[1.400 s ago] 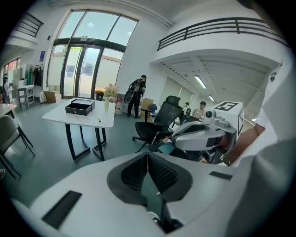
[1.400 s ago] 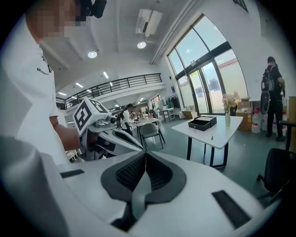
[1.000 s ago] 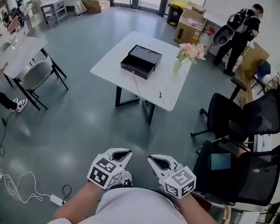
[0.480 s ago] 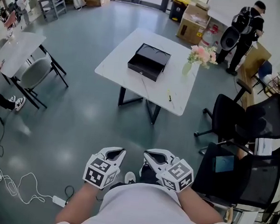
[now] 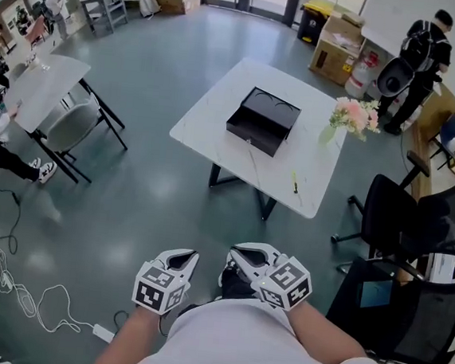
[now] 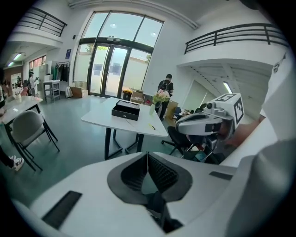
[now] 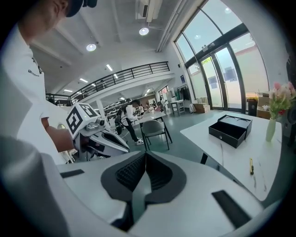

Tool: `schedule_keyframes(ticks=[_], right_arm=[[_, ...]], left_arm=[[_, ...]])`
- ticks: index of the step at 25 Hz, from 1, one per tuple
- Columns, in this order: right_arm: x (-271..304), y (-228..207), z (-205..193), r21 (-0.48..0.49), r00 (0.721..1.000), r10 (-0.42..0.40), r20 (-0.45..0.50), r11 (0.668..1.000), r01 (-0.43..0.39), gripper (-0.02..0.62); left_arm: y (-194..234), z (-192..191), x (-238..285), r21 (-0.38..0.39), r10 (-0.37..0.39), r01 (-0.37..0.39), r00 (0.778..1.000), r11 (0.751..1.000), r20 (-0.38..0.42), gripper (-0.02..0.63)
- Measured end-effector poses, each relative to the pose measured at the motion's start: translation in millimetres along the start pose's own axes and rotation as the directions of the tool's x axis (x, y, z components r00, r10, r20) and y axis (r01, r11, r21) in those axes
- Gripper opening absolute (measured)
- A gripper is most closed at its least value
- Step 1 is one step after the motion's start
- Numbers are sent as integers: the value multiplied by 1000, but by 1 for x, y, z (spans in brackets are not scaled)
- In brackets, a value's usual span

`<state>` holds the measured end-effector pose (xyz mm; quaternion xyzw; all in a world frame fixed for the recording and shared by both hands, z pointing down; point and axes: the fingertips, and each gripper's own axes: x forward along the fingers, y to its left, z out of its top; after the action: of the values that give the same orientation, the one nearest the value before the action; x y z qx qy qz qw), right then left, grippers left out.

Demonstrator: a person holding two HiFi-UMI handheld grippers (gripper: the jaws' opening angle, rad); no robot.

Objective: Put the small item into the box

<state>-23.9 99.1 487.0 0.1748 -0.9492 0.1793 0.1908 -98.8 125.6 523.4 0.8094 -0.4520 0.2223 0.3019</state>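
Table (image 5: pixel 209 119) has shifted right and nearer in the head view, so the approach goes on: left gripper (image 5: pixel 184 258) and right gripper (image 5: pixel 242 259), bottom centre, are closed and empty, and the item (image 5: pixel 295 182) lies on the table, lower right of the box (image 5: pixel 263 121).

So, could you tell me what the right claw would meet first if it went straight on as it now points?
Probably the bare floor: the right claw, shut and empty, tilts slightly down, with nothing close ahead. The grey chair lies further along that line, though depth is unclear.
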Motion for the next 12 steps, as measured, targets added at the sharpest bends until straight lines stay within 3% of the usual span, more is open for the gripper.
schedule_keyframes(ticks=[6, 12], right_arm=[[24, -69, 37, 9, 1000, 7, 21, 1000, -7, 15], [28, -154, 45, 61, 997, -80, -3, 995, 80, 15]], left_arm=[[32, 64, 44, 43, 12, -10, 1000, 999, -26, 17], [43, 117, 101, 117, -34, 44, 996, 992, -82, 17]])
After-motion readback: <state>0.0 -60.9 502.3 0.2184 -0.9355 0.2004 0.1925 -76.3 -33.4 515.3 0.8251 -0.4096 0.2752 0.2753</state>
